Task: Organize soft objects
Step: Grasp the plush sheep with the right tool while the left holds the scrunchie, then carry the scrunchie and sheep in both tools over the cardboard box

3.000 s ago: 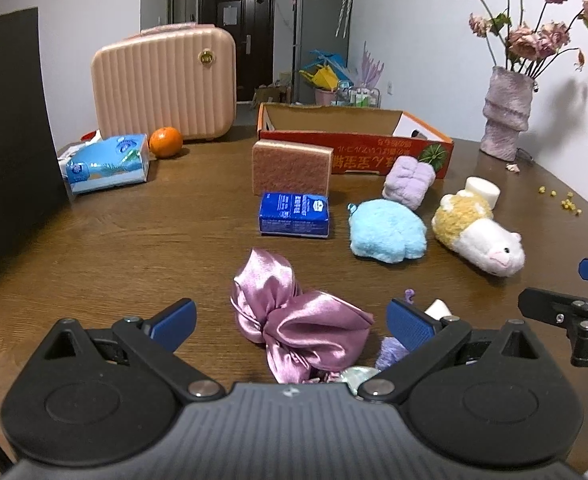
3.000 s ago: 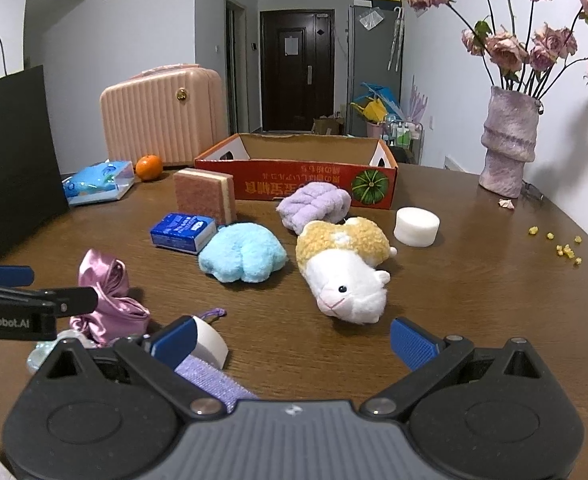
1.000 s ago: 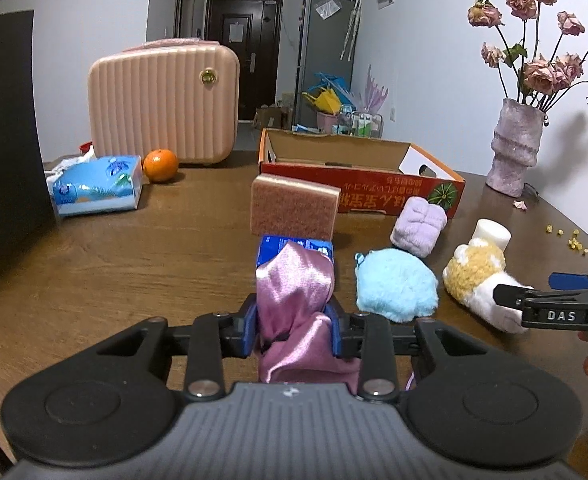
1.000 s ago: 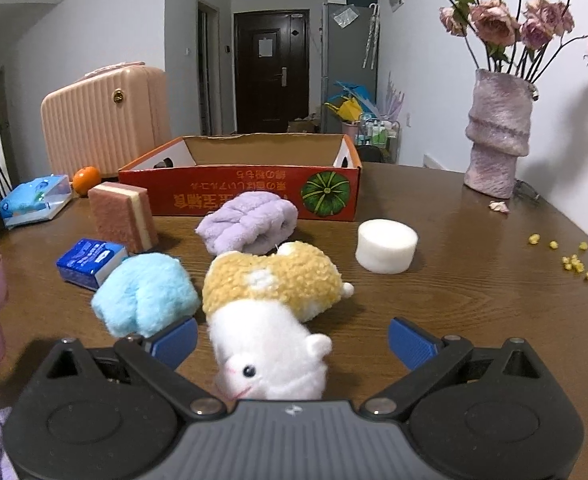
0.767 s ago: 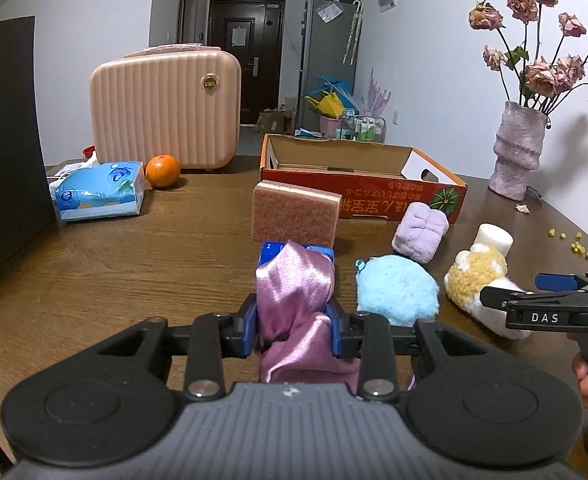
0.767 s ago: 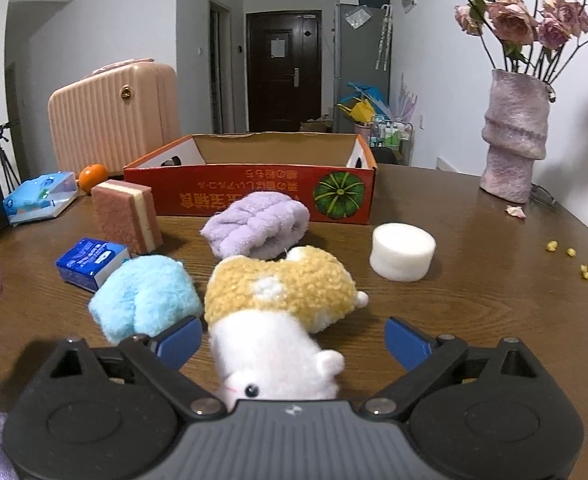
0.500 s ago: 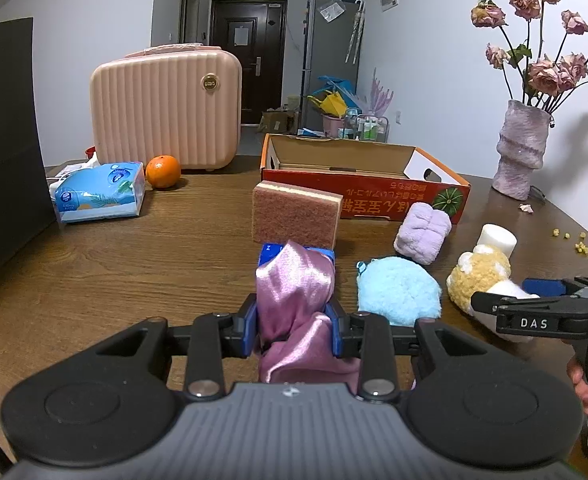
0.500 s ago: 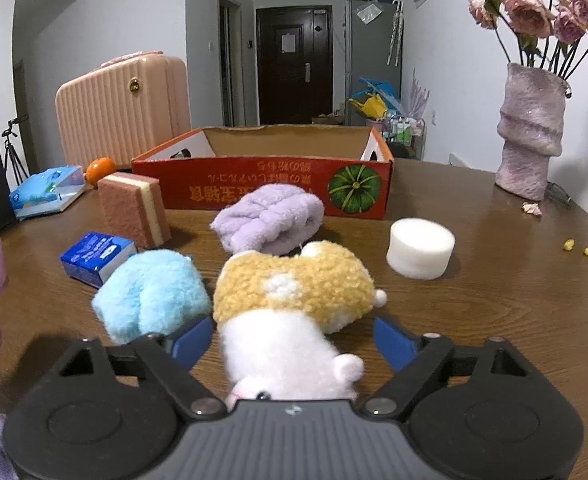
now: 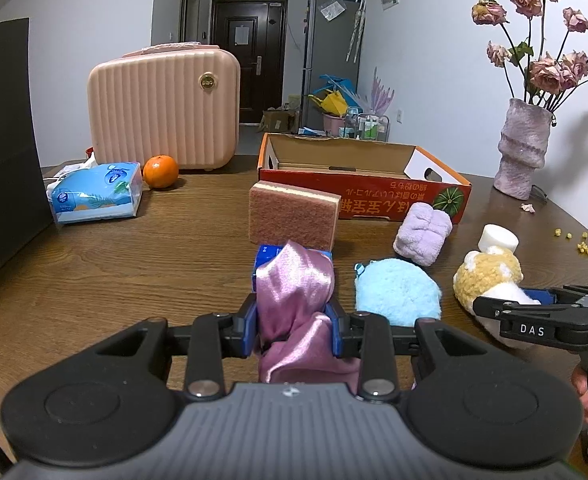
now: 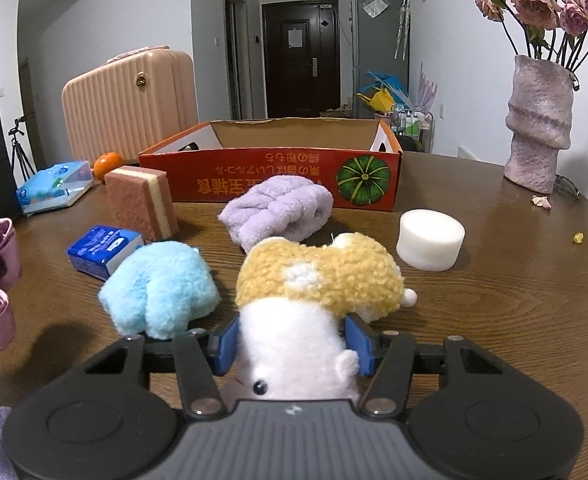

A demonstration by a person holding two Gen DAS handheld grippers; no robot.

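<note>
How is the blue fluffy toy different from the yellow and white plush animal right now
The blue fluffy toy is one colour and lies free on the table; the yellow and white plush animal is two-toned, with its white head between the closing right gripper. Only the animal shows an eye. Both are fuzzy and soft.

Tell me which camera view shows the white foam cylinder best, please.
The right wrist view: the white foam cylinder stands whole on the table. In the left wrist view, the plush hamster hides its lower part.
</note>
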